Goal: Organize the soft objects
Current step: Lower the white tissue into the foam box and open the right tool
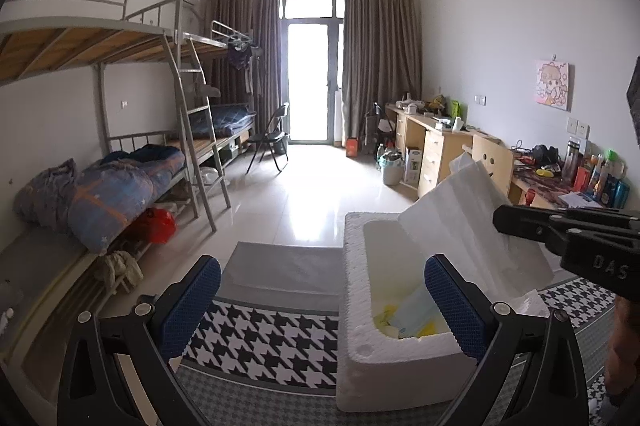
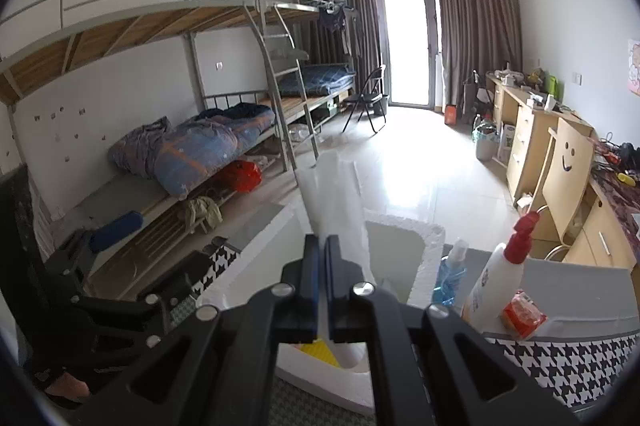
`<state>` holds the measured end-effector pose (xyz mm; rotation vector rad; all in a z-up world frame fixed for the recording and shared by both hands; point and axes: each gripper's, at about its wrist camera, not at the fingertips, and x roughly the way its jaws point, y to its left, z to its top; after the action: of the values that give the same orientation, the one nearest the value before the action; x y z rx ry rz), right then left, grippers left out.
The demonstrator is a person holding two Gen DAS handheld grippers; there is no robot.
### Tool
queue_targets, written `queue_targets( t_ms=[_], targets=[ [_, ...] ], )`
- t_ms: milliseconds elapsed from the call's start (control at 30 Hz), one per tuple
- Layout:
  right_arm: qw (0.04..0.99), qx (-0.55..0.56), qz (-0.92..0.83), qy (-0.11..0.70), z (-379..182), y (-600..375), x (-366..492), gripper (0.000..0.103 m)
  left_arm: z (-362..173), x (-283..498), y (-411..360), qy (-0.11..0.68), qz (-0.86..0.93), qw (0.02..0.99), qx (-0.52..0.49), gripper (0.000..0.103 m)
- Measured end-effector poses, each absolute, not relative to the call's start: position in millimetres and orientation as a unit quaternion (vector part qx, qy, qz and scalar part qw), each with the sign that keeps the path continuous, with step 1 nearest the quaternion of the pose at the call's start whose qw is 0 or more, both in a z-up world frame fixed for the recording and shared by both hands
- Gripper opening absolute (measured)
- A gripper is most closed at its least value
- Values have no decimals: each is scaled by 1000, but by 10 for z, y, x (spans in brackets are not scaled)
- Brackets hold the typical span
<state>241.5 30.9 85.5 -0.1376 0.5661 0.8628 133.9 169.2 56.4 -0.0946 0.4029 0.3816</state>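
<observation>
A white foam box point(image 1: 360, 310) stands on a houndstooth cloth point(image 1: 264, 342). A yellow and a light-blue soft item point(image 1: 412, 318) lie inside it. My right gripper point(image 2: 322, 250) is shut on a white soft foam sheet point(image 2: 332, 198) and holds it upright over the box point(image 2: 430, 258). In the left wrist view the sheet point(image 1: 472, 210) leans over the box's right side, with the right gripper point(image 1: 560, 230) at its edge. My left gripper point(image 1: 320, 302) is open and empty, its right finger point(image 1: 456, 306) by the box's near side.
A grey flat box point(image 1: 288, 274) lies behind the cloth. A blue spray bottle point(image 2: 452, 274), a white pump bottle point(image 2: 496, 274) and a red packet point(image 2: 524, 314) stand right of the foam box. Bunk beds point(image 1: 120, 162) fill the left, desks point(image 1: 440, 146) the right.
</observation>
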Motion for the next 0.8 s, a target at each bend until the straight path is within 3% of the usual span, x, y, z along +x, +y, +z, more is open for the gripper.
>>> queue_targets(
  t_ms=[367,433,500,567,800],
  targets=[
    [858,-74,402,310,649,442,2545,5,544,1244,1752,198,200,958,-49,102],
    [855,-80,402,318,615,467,2539,11,535,1229,1767,199,202,958,-49,102],
    [853,-88,401,323,585,483,2534,36,529,1219,1782,199,203,957,-51,102],
    [854,-89,396,325,561,489,2529,51,527,1223,1777,200,205,957,-50,102],
    [856,-87,393,324,590,434,2503,56,516,1219,1770,204,203,956,-49,102]
  ],
)
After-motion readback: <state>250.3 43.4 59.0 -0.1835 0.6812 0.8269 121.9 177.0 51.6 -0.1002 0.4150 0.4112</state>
